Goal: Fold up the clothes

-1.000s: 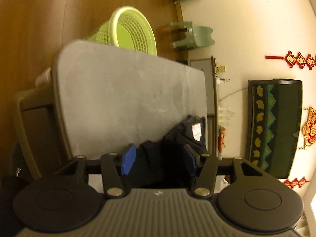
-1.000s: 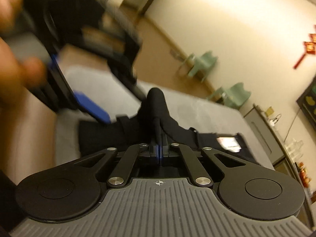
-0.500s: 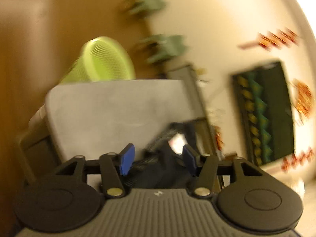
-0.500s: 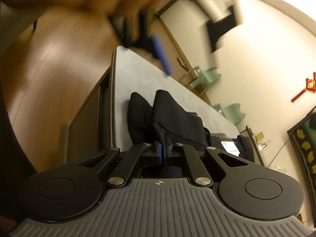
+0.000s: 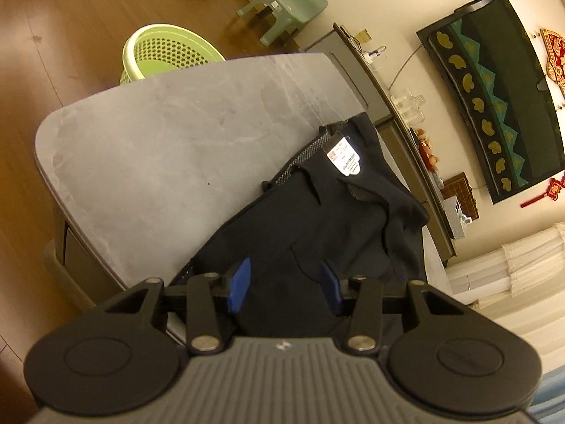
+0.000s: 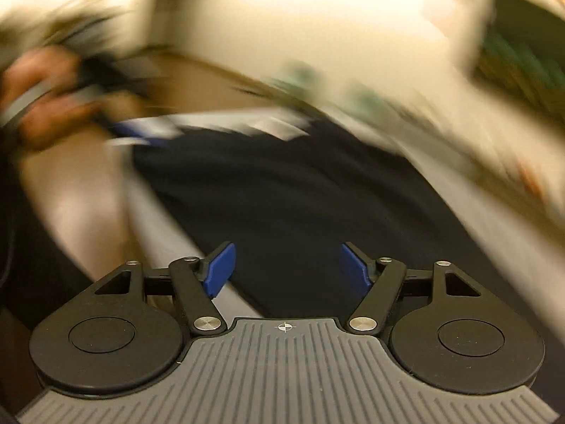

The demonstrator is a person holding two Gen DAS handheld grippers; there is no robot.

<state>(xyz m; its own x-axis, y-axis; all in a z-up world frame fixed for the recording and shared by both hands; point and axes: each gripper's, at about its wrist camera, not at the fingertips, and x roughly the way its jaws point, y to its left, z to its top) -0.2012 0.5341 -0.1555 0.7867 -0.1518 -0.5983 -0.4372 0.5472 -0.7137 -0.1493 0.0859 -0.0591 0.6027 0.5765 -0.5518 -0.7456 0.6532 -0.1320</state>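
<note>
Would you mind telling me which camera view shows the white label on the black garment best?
The left wrist view: it is sharp there, and the white label sits in full view on the black garment lying on the grey table. The right wrist view is heavily motion-blurred; it shows the garment only as a dark mass, with no label to be made out.

Black tool (image 5: 285,284), blue pads (image 5: 239,284).

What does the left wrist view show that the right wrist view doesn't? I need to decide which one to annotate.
Only the left wrist view shows the green laundry basket, a green chair and the garment's white label, all sharp. Only the right wrist view, heavily blurred, shows the person's hand and the right hand-held gripper, jaws apart and just opened, pinching nothing. Both show the black garment on the grey table.
</note>
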